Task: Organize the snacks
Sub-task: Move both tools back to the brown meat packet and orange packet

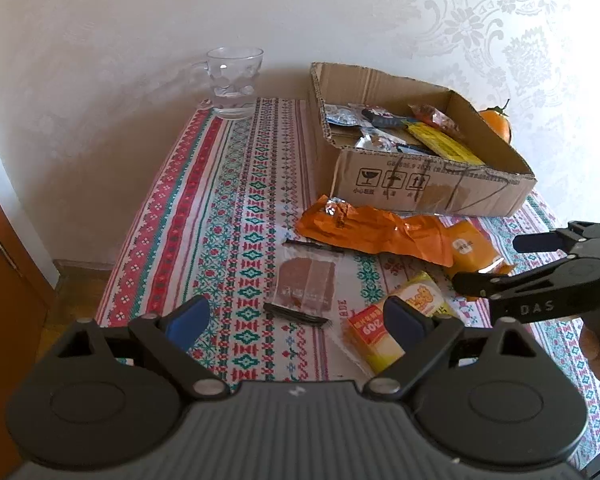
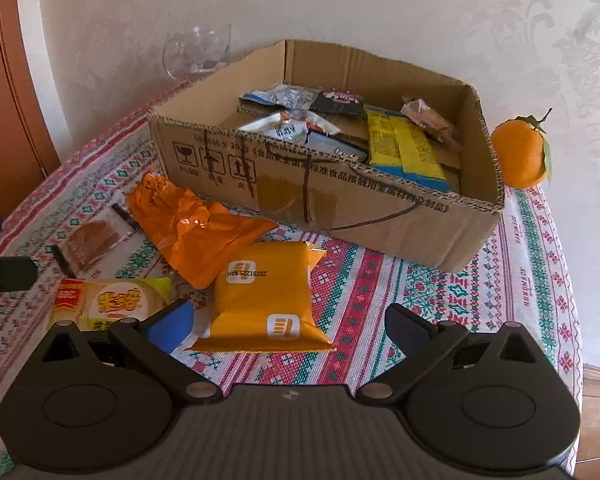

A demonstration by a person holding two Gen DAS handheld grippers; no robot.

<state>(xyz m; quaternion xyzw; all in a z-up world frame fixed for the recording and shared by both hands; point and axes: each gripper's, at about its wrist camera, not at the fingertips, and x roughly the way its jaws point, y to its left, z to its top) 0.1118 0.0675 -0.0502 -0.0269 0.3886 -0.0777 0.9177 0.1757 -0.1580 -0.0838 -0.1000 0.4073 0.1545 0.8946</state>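
Your left gripper (image 1: 296, 320) has its fingers spread wide, holding nothing, above the patterned tablecloth (image 1: 204, 216). Right gripper (image 2: 288, 330) likewise spread wide and empty, just over the yellow-orange pouch (image 2: 262, 292). Loose snacks lie ahead: yellow cracker pack (image 2: 112, 304), clear-wrapped brown bar (image 1: 306, 286), then a crumpled orange wrapper (image 2: 192, 224) near the box front. Cardboard box (image 2: 340, 208) sits beyond with several packets inside. At the far end, a glass mug (image 1: 234, 84) stands left of the box and a tangerine (image 2: 522, 156) right of it.
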